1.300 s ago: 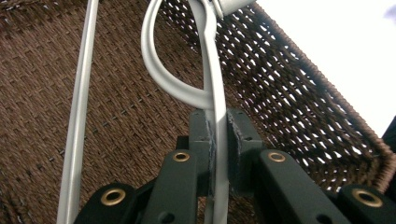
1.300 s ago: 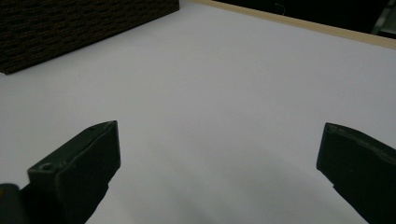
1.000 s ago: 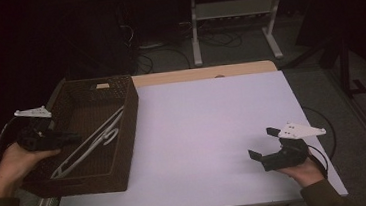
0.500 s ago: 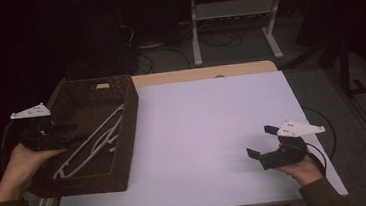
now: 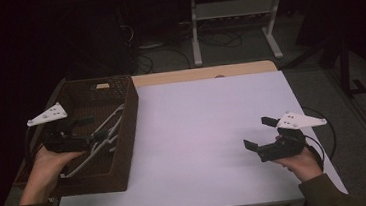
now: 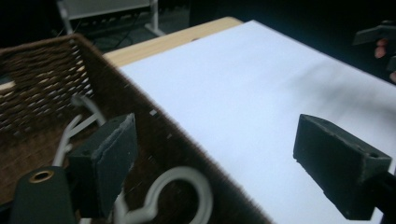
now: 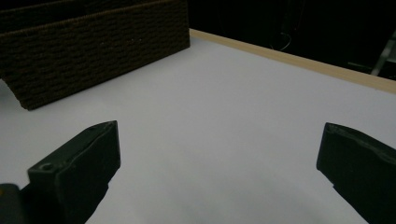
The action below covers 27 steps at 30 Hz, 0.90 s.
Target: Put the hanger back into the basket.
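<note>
Left gripper (image 5: 85, 129) jaws spread, over basket (image 5: 125, 153) at 9 o'clock, white hangers (image 6: 180, 193) inside, ungrasped. Right gripper (image 5: 260, 134) agape, idle at 4 o'clock. Suggest straddling one hook before clamping.

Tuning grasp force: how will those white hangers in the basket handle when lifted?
The white hangers look like thin moulded plastic: probably light and fairly stiff. Several lie overlapped in the wicker basket, so their hooks may snag each other or the weave. Smooth rods could slip between fingers.
</note>
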Motion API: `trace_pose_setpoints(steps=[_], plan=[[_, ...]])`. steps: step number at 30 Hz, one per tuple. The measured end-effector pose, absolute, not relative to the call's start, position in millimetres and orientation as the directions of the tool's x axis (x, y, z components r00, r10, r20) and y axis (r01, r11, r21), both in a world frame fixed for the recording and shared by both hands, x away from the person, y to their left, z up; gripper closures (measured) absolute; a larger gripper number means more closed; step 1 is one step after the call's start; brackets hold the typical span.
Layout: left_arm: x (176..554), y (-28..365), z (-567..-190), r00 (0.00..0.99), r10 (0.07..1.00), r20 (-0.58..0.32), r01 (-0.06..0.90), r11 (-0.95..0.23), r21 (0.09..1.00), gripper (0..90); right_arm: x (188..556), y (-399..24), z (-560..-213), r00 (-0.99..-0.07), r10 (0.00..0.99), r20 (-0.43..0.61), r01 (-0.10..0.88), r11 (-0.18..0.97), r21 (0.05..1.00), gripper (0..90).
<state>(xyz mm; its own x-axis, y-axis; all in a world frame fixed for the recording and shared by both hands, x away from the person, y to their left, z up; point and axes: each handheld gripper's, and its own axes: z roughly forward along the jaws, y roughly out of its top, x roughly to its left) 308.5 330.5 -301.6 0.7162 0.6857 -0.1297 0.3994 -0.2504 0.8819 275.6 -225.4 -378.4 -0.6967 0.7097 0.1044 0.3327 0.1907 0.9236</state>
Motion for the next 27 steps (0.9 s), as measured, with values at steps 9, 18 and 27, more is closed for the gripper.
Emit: trace_pose_setpoints(steps=[9, 18, 27], plan=[[304, 300, -308, 0.749, 0.647, -0.143, 0.337, -0.186, 0.923, 4.5, 281, -223, -361, -0.708, 0.698, 0.103, 0.295, 0.159, 0.942, 0.0], [299, 280, -317, 0.761, 0.629, -0.159, 0.288, -0.108, 0.951, 0.0, 286, -219, -343, -0.728, 0.678, 0.098, 0.262, 0.143, 0.954, 0.0], [293, 270, -325, 0.749, 0.648, -0.143, 0.251, -0.077, 0.965, 0.0, 292, -214, -329, -0.734, 0.672, 0.101, 0.231, 0.108, 0.967, 0.0]])
